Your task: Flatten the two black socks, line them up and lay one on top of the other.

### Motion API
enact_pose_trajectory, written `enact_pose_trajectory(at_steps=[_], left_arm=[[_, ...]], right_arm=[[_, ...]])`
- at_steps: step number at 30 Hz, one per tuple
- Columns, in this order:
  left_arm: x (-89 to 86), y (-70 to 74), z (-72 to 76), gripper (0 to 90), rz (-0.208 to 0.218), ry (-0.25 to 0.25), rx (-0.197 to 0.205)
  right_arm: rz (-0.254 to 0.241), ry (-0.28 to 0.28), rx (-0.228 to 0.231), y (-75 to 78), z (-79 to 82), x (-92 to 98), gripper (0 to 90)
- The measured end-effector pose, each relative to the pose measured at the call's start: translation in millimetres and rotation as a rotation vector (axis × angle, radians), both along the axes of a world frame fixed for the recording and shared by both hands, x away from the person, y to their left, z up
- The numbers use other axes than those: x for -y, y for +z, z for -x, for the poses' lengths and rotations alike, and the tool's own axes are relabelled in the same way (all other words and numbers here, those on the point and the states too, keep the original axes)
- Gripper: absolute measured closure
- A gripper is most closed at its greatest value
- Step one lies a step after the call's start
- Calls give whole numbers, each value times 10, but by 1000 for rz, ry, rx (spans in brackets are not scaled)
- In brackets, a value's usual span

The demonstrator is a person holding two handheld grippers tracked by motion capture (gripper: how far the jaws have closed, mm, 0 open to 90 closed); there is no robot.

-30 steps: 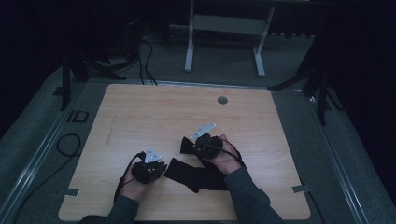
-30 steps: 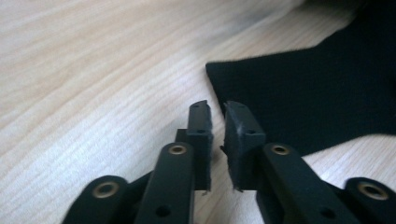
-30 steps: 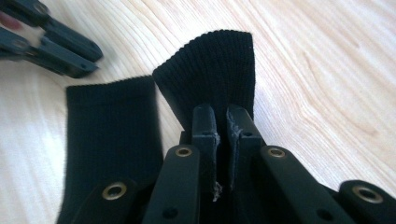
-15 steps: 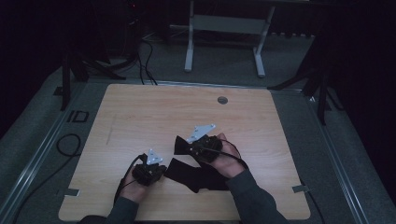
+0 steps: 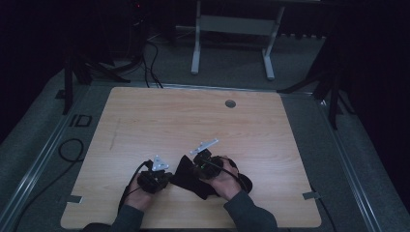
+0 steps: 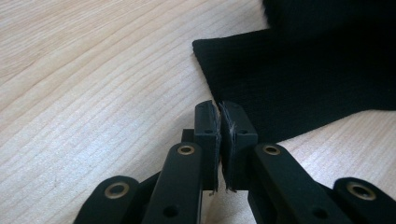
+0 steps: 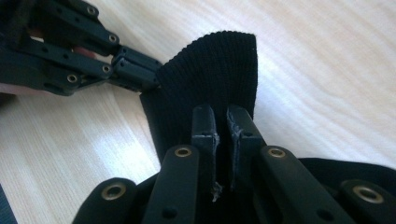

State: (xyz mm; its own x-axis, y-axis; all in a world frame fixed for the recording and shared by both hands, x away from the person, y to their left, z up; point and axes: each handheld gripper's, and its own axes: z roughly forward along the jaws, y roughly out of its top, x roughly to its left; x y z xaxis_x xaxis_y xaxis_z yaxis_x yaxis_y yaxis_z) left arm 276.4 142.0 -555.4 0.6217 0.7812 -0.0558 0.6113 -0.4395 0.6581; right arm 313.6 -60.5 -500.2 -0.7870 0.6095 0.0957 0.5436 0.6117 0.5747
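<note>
Black ribbed cloth lies on the wooden table between your two grippers, at the near edge close to you. Your left gripper has its jaws pressed together on the cloth's edge: in the left gripper view the pads meet with almost no gap, a few fibres caught between them, and the cloth spreads away ahead of the tips and to their right, flat on the wood. Your right gripper is also clamped on the cloth: in the right gripper view the jaws stand nearly together with the fabric pinched in the narrow slot, and a flap of it rises just beyond the tips, curling up off the table. In that same view your left gripper reaches in from the upper left, its tips touching the edge of the raised flap, just beside your right jaws. From the high view your left gripper and right gripper sit close together, each with the cloth at its tip, and the rest of the fabric runs back under your right hand. Bare wood lies beyond both tips.
</note>
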Motion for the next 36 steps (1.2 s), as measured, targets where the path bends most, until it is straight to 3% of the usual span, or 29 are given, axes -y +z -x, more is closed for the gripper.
enact_pose_trajectory(at_steps=[8, 14, 21, 25, 30, 36], left_arm=[[-8, 1, 1, 862, -1, 1, -1], [-13, 2, -2, 865, -1, 0, -6], [-1, 0, 3, 866, -3, 3, 1], [7, 1, 4, 866, -4, -2, 1], [23, 2, 11, 865, -6, -9, -1], [28, 3, 12, 866, -10, -12, 3]], right_arm=[[43, 33, -30, -171, 67, -143, 828], [58, 10, -54, -247, 53, -184, 828], [31, -11, -43, -181, 79, -152, 826], [48, -22, -17, -114, 104, -132, 826], [90, -21, -37, -231, 86, -202, 822], [90, -44, -44, -235, 80, -215, 822]])
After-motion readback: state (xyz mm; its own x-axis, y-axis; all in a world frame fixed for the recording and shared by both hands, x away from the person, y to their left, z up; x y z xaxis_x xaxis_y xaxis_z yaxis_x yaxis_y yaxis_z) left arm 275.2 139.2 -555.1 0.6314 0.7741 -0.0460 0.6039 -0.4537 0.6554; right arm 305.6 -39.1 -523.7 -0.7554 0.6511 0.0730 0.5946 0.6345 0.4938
